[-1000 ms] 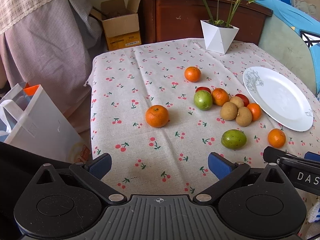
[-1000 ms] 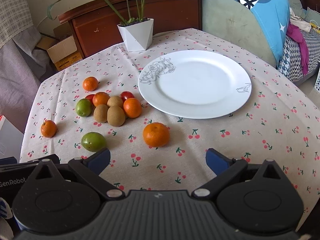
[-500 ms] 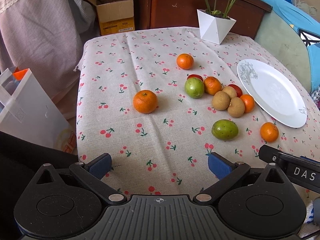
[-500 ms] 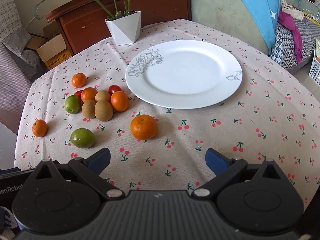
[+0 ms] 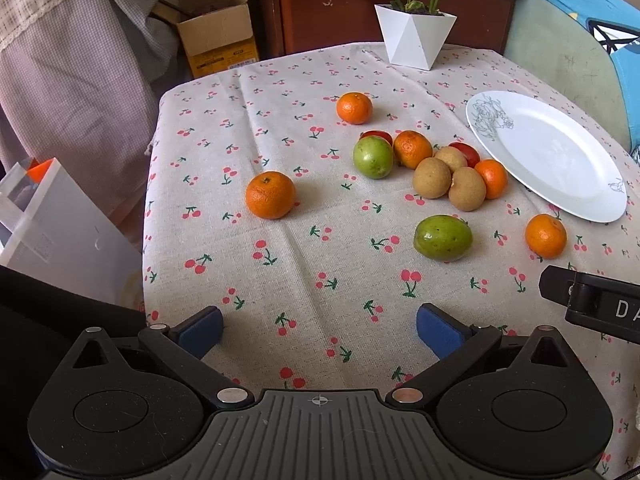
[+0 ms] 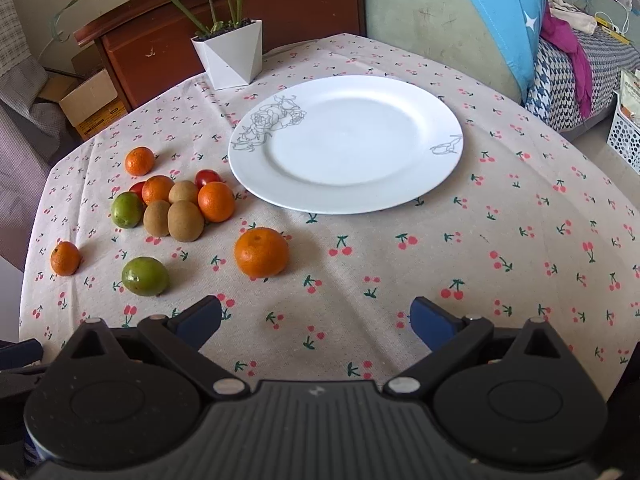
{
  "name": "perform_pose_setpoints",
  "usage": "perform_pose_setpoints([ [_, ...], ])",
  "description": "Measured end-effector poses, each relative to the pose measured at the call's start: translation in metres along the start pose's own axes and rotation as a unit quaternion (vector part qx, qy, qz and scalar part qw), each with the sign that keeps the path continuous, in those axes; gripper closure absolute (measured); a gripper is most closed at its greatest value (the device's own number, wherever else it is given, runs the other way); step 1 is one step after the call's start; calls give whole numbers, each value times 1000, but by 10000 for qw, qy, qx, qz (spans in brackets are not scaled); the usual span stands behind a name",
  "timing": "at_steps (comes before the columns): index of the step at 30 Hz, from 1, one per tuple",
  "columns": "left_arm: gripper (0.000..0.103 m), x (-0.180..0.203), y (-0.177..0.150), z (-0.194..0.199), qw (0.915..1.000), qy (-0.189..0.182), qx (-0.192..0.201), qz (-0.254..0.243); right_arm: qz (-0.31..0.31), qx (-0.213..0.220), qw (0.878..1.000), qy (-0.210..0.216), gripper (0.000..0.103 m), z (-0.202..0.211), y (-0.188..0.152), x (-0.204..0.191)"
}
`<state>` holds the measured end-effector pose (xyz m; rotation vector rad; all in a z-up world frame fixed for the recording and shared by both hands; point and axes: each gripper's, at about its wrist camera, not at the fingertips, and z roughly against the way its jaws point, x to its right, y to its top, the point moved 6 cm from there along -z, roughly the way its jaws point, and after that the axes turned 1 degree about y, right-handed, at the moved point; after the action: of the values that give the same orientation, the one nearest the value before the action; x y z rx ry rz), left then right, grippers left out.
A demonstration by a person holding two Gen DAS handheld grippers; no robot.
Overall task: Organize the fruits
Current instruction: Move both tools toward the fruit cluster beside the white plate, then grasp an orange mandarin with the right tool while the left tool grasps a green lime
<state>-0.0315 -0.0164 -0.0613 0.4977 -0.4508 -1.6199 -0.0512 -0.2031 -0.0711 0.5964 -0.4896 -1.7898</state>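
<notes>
Fruit sits loose on the cherry-print tablecloth point(image 6: 520, 240): round orange mandarin point(image 6: 261, 252) nearest the right gripper point(image 6: 316, 320), brown kiwis point(image 6: 185, 221) clustered left of the white floral plate point(image 6: 432, 176), which holds nothing. Left gripper point(image 5: 320, 330) and right both hover wide open, gripping nothing.

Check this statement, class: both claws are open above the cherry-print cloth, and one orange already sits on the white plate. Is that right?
Not quite. The white plate holds nothing; the right wrist view shows every fruit lying on the cloth, the nearest orange just short of the plate's rim. The rest stands: the left claw and right claw are both open.
</notes>
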Motion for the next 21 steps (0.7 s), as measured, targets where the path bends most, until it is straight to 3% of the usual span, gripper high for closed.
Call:
perform_pose_setpoints([
  [11, 0, 8, -1, 0, 10000, -32, 70, -55, -26, -30, 10000, 21, 4, 0, -2, 5],
  [21, 2, 15, -3, 14, 9984, -238, 421, -298, -322, 164, 9988, 331, 17, 9, -1, 29],
])
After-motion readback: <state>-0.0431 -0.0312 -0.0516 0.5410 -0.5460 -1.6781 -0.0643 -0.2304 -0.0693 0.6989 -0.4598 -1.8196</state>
